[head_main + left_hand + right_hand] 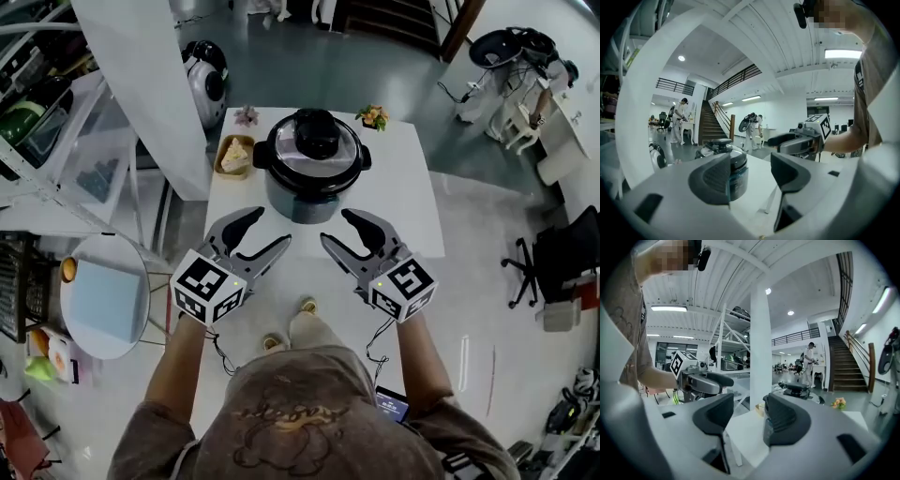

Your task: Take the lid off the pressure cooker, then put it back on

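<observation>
Black-lidded pressure cooker (312, 183) stands at the 12 o'clock end of the white table (412, 211), with its lid (317, 141) on. The left gripper (267, 228) hovers at its 7 o'clock, the right gripper (339, 228) at its 5 o'clock. Both have their jaws released, with nothing between them.

Both forearms extend forward. The left tongs (267, 232) and the right tongs (337, 228) sit side by side, jaws apart

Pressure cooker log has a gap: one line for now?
lid: on pressure cooker | left gripper: open | right gripper: open
</observation>
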`<state>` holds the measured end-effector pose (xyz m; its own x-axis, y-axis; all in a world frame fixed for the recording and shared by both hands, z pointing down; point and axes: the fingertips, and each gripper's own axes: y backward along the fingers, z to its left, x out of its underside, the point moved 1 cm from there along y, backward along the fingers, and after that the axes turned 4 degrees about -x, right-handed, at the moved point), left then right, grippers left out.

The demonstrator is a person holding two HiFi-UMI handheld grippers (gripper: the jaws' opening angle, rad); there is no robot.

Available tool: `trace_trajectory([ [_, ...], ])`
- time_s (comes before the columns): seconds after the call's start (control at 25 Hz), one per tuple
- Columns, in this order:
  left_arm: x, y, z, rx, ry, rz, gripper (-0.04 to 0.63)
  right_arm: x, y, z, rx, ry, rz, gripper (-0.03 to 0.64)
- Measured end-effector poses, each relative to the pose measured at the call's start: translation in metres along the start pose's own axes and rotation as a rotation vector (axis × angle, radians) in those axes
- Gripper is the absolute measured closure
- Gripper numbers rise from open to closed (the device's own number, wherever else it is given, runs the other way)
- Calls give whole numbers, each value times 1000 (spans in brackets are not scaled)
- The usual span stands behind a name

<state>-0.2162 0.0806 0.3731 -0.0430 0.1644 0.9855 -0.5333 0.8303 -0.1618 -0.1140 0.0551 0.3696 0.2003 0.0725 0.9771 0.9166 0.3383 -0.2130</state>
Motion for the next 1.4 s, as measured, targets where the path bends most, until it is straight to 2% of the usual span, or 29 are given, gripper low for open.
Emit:
trace_trajectory([
  [0.24,9,29,-30,-9,20,-14,324,10,37,28,52,-41,-4,391],
  [0.48,30,30,-51,-47,-14,-22,336,25,76,27,144,-42,-56,391],
  [0.64,42,29,-59,-108,32,-54,358,46,94,25,175,-63,-72,427],
  [0.84,57,27,-67,-186,73,-75,470,77,108,17,249,-111,-64,504],
  [1.04,80,24,-64,-257,125,-56,589,105,108,11,276,-150,-44,586],
  [1.16,90,21,-62,-283,143,-41,591,114,108,4,296,-174,-49,620],
  [1.4,96,23,-52,-341,188,-45,591,122,106,-8,320,-203,-56,621],
])
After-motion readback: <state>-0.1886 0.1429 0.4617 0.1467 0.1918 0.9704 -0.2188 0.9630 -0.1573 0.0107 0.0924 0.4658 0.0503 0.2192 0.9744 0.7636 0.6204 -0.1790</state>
